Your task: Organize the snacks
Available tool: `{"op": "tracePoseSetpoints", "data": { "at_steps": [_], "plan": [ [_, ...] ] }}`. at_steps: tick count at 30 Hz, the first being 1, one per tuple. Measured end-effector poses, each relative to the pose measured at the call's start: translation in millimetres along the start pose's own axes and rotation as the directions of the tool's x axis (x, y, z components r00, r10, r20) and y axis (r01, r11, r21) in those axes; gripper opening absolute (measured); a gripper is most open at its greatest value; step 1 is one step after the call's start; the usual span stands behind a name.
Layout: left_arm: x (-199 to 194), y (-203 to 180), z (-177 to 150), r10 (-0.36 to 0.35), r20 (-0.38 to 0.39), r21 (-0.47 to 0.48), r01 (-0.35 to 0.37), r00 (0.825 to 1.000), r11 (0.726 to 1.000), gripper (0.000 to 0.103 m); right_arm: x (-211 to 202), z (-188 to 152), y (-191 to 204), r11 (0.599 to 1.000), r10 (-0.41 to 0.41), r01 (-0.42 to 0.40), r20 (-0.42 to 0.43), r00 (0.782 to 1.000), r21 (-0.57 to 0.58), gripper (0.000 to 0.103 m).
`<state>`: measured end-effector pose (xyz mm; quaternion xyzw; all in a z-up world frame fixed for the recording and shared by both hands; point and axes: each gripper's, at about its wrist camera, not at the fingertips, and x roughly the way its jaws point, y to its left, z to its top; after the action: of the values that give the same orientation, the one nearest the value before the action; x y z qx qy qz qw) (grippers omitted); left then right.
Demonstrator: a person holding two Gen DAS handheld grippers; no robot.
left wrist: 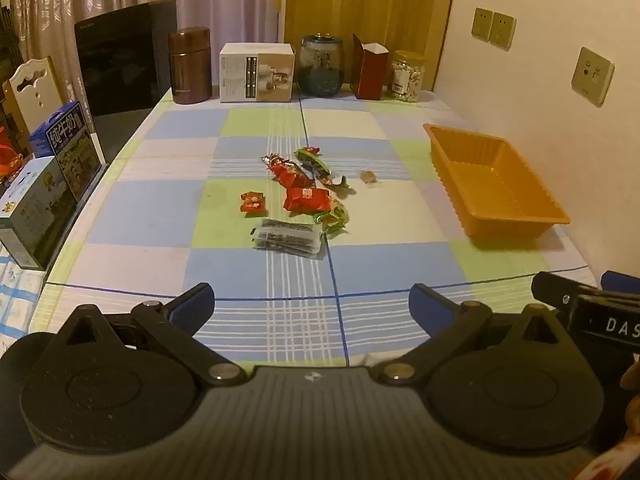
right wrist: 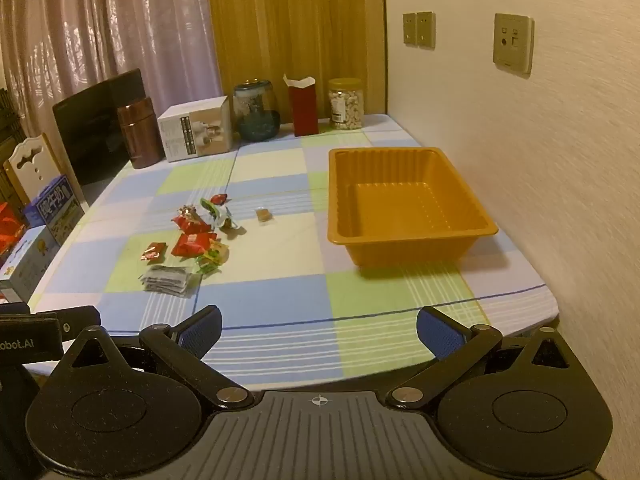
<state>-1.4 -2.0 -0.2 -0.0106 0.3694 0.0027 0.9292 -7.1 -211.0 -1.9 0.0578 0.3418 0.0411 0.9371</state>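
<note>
Two hand-held tongs hover over the near edge of a checked tablecloth (left wrist: 160,216), both tilted downward. The left gripper (left wrist: 311,300) and right gripper (right wrist: 318,326) each stand fully spread and grasp nothing, probably ready for a first pick. Ahead of the left gripper lies a loose heap of wrapped snacks (left wrist: 298,196), touching one another, with one small candy (left wrist: 369,177) apart. Ahead of the right gripper sits an empty orange tray (right wrist: 412,236), likely their destination.
</note>
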Motion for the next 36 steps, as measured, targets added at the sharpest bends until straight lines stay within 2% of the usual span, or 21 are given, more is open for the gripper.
{"op": "tracePoseSetpoints", "data": {
  "at_steps": [2, 3, 9, 36],
  "plan": [
    [1.7, -0.6, 2.0, -0.007, -0.009, -0.005, 0.007, 1.0, 1.0, 0.103, -0.3, -0.1, 0.0, 1.0, 0.003, -0.003, 0.004, 1.0, 0.002, 0.103],
    [7.0, -3.0, 9.1, -0.008, -0.043, -0.013, 0.008, 0.999, 1.0, 0.103, -0.4, -0.1, 0.1, 1.0, 0.003, -0.003, 0.005, 1.0, 0.001, 0.103],
    [-7.6, -0.6, 7.4, -0.03, 0.01, -0.027, 0.03, 0.999, 0.999, 0.103, -0.5, -0.1, 0.3, 1.0, 0.003, -0.003, 0.005, 1.0, 0.002, 0.103],
    [-5.7, -0.2, 7.2, -0.038, 0.01, -0.03, 0.039, 0.999, 0.999, 0.103, -2.0, 0.6, -0.2, 1.0, 0.002, -0.002, 0.006, 1.0, 0.003, 0.103]
  ]
}}
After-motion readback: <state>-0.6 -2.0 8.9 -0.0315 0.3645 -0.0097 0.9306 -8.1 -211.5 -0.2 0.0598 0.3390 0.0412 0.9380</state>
